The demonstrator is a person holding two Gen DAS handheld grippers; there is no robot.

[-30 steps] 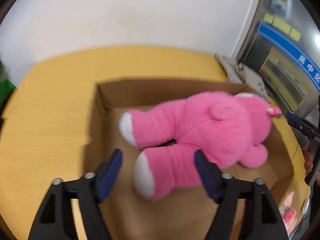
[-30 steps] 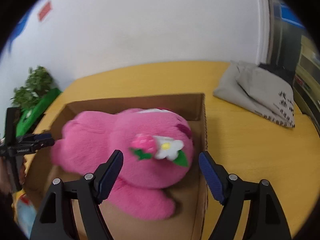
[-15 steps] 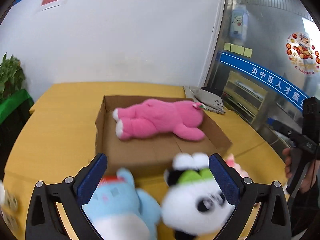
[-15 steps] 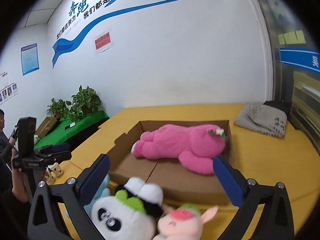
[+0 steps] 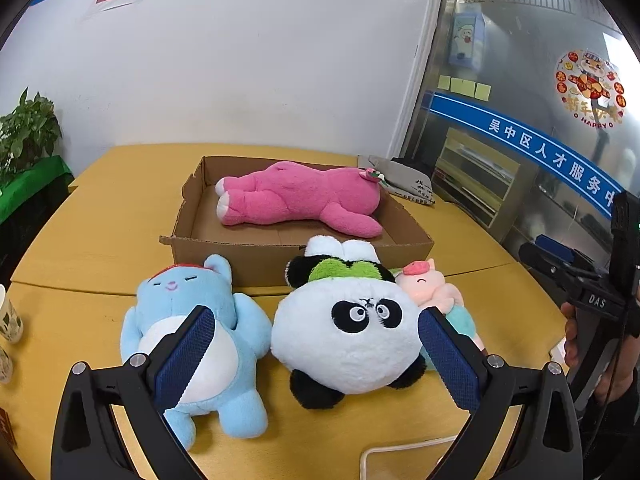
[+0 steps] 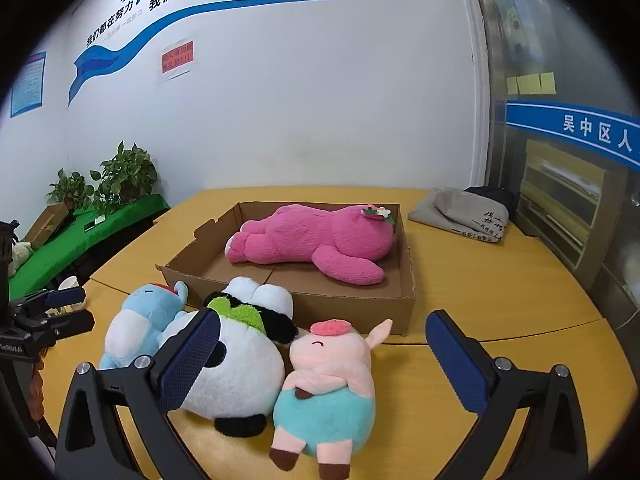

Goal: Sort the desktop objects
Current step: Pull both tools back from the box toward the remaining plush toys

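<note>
A pink plush (image 5: 298, 202) (image 6: 316, 240) lies on its side inside the shallow cardboard box (image 5: 304, 258) (image 6: 348, 312) on the yellow table. In front of the box lie a blue plush (image 5: 180, 300) (image 6: 140, 316), a round panda plush (image 5: 348, 340) (image 6: 236, 372) and a small pig plush (image 5: 428, 284) (image 6: 328, 364). My left gripper (image 5: 314, 318) hovers open over the blue plush and the panda, touching neither. My right gripper (image 6: 322, 318) hangs open above the panda and the pig, with nothing between its pads.
A grey cloth bag (image 5: 408, 184) (image 6: 460, 212) lies behind the box on the right. Paper cups (image 5: 8, 320) stand at the table's left edge. A white cable (image 5: 400, 452) lies at the near edge. Plants on a green-covered bench (image 6: 80, 232) stand to the left.
Both grippers have drawn far back from the box with wider jaws. The pink plush stays in the box. The blue, panda and pig plushes have come into view below the grippers.
</note>
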